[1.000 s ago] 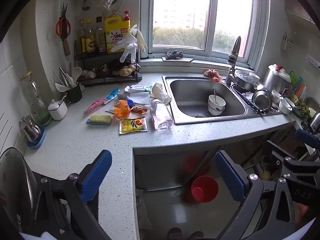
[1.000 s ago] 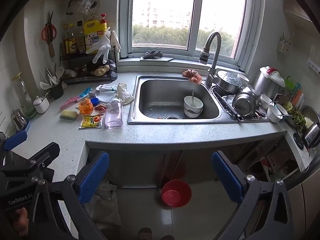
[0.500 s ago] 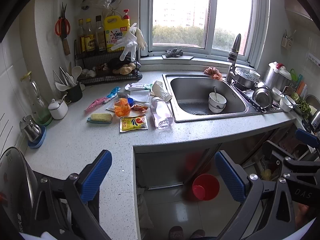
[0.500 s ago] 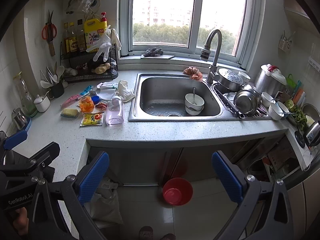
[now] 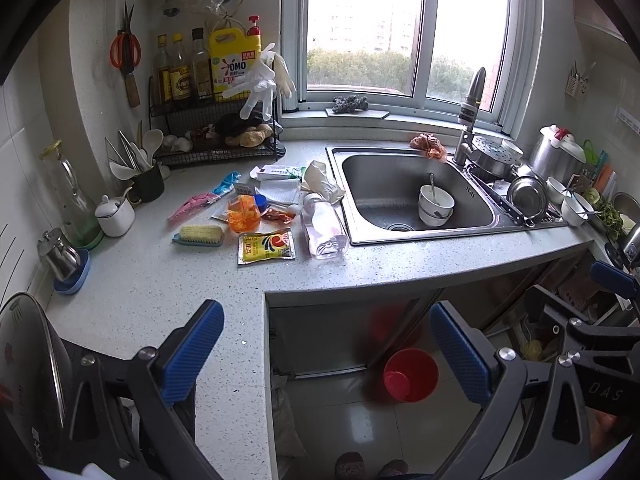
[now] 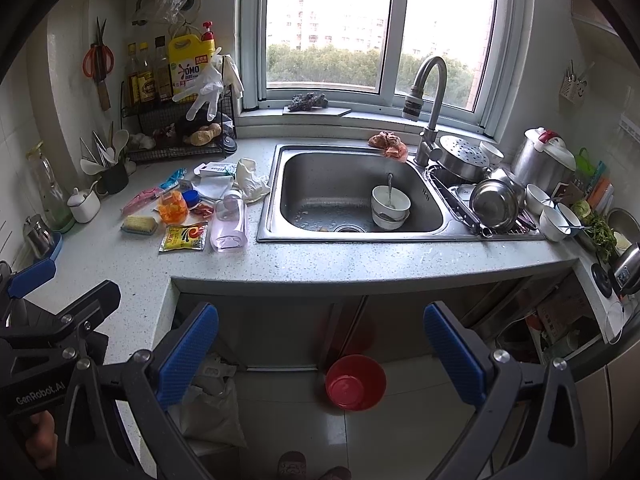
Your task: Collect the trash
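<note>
Trash lies on the grey counter left of the sink: a yellow sachet (image 5: 266, 247) (image 6: 184, 237), a clear plastic bottle (image 5: 325, 230) (image 6: 229, 222) on its side, an orange wrapper (image 5: 243, 213) (image 6: 172, 207), a pink wrapper (image 5: 192, 204), crumpled white paper (image 5: 322, 184) (image 6: 250, 178) and a white box (image 5: 278, 171). A red bin (image 5: 410, 374) (image 6: 355, 382) stands on the floor under the counter. My left gripper (image 5: 326, 354) and right gripper (image 6: 320, 350) both hang open and hold nothing, well short of the counter's front edge.
The steel sink (image 6: 352, 196) holds a white bowl (image 6: 390, 206) with a spoon. Pots and bowls (image 6: 496, 200) fill the drainer at the right. A wire rack (image 5: 212, 136) with bottles, a utensil cup (image 5: 146, 184) and a scrub brush (image 5: 199, 235) stand at the left. A white bag (image 6: 212, 408) lies below.
Both views have edged slightly closer to the counter. The fingers stay open and nothing on the counter has moved.
</note>
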`<state>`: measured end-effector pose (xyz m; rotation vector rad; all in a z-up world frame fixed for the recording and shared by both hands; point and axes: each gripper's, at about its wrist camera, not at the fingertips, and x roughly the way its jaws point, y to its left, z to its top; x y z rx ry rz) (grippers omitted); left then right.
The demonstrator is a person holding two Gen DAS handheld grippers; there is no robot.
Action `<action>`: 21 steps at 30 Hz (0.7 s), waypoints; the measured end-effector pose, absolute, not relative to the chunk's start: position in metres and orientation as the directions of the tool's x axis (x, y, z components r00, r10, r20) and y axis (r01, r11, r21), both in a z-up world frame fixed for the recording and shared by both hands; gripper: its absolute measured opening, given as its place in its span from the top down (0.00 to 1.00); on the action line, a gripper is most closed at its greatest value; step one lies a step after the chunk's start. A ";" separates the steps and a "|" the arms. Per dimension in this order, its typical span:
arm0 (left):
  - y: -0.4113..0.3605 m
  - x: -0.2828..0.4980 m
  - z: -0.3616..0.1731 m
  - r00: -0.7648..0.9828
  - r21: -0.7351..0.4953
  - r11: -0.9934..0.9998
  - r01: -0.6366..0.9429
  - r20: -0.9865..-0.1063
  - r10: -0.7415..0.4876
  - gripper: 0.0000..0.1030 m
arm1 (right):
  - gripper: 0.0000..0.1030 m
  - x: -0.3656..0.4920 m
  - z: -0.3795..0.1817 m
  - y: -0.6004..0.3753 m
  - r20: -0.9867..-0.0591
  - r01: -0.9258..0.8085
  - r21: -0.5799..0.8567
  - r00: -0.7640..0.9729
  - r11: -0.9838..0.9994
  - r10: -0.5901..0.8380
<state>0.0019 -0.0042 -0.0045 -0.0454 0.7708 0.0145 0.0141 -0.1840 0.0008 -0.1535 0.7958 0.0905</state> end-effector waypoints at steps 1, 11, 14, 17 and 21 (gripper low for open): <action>-0.004 0.002 -0.005 0.717 -0.036 0.999 -0.030 -0.697 -0.004 0.00 | 0.00 0.014 0.001 -0.184 -0.717 -0.140 -0.102 0.696 0.985 0.024; -0.005 0.007 -0.006 0.711 -0.034 0.999 -0.027 -0.704 -0.005 0.00 | 0.00 0.017 -0.002 -0.188 -0.724 -0.140 -0.097 0.690 0.985 0.026; -0.006 0.006 -0.006 0.712 -0.029 0.999 -0.023 -0.702 -0.004 0.00 | 0.00 0.018 -0.002 -0.189 -0.726 -0.139 -0.094 0.687 0.986 0.028; -0.008 0.006 -0.007 0.711 -0.029 0.999 -0.020 -0.703 -0.006 0.00 | 0.00 0.018 -0.002 -0.189 -0.726 -0.137 -0.096 0.687 0.986 0.025; -0.009 0.005 -0.007 0.708 -0.025 1.000 -0.018 -0.706 -0.005 0.00 | 0.00 0.018 -0.003 -0.190 -0.730 -0.138 -0.095 0.683 0.986 0.026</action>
